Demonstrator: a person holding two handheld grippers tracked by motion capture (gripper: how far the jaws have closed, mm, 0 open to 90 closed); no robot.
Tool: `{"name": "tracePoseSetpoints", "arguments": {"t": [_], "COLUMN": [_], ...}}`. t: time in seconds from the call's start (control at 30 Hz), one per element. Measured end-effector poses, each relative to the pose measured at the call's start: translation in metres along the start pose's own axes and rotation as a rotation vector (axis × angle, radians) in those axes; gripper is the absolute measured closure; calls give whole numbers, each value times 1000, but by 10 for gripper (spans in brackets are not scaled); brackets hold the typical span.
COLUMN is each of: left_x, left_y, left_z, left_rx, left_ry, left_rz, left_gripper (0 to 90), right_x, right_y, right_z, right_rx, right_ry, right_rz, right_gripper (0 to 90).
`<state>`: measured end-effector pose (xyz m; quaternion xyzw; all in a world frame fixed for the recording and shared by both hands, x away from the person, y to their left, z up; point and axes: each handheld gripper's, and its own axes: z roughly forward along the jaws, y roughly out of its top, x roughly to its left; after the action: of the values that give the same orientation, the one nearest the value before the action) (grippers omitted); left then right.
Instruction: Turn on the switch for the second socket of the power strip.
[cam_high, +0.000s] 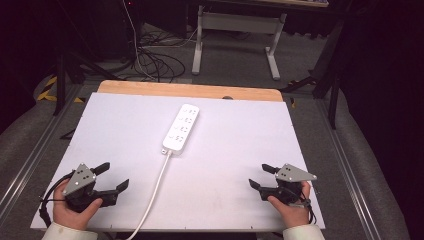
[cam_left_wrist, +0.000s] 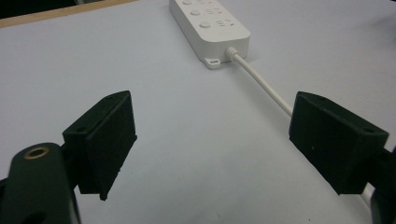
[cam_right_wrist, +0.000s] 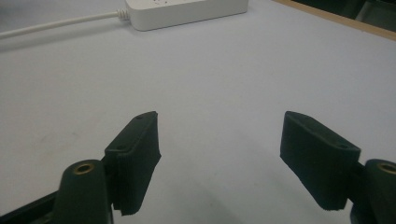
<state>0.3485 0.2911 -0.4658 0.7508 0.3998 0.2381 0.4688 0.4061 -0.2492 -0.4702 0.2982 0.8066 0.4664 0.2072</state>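
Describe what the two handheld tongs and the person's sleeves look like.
Both tongs, left tongs and right tongs, are black with two blocky, wedge-shaped jaws. Each carries a grey three-cornered plate dotted with small marks and trails a black cable. A brass-ringed hole shows near the jaw base. The sleeves are cream-white.

Jaws apart over the white board (cam_right_wrist: 233, 79), power strip (cam_right_wrist: 187, 11) beyond.

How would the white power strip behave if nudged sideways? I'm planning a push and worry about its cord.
The power strip looks like a rigid, flat plastic block lying low on the white table top, so it would probably slide rather than tip or roll. Its cord curves loosely toward the near edge, so it is likely floppy and may drag or swing the near end round.
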Motion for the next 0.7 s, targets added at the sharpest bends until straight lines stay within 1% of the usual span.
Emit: {"name": "tracePoseSetpoints", "arguments": {"t": [0.17,0.2,0.23,0.27,0.33,0.37,0.47,0.5,0.53,0.57,0.63,0.67,0.7], "left_x": [1,1,0,0,-2,-2,-3,-1,-1,-1,0,0,0], "left_y": [2,3,4,4,7,8,9,9,9,9,9,9,9], "left_z": [0,0,1,1,1,1,1,1,1,0,-1,-2,-3], "left_rx": [4,7,13,13,22,18,15,13,13,10,1,-6,-13], "left_ry": [-11,-7,-10,-10,1,-2,-6,-11,-11,-17,-16,-25,-25], "left_rz": [9,19,48,48,75,78,56,39,39,26,20,7,7], "left_gripper": [153,152,152,148,145,145,146,147,150,150,162,165,168], "right_x": [0,0,0,0,0,0,0,0,0,0,0,0,0], "right_y": [0,0,0,0,0,-1,-1,-1,-1,-1,-1,-1,-1], "right_z": [-1,-1,-1,-1,-1,-1,-1,-1,0,0,0,0,0], "right_rx": [-5,-5,-6,-4,-3,-1,-3,-2,-1,-1,-3,-4,-3], "right_ry": [-3,-2,-2,-2,0,2,4,5,5,5,6,8,7], "right_rz": [-2,-2,-4,0,0,-1,1,1,1,1,2,3,2], "right_gripper": [291,291,291,291,291,291,291,291,291,291,291,291,291]}}
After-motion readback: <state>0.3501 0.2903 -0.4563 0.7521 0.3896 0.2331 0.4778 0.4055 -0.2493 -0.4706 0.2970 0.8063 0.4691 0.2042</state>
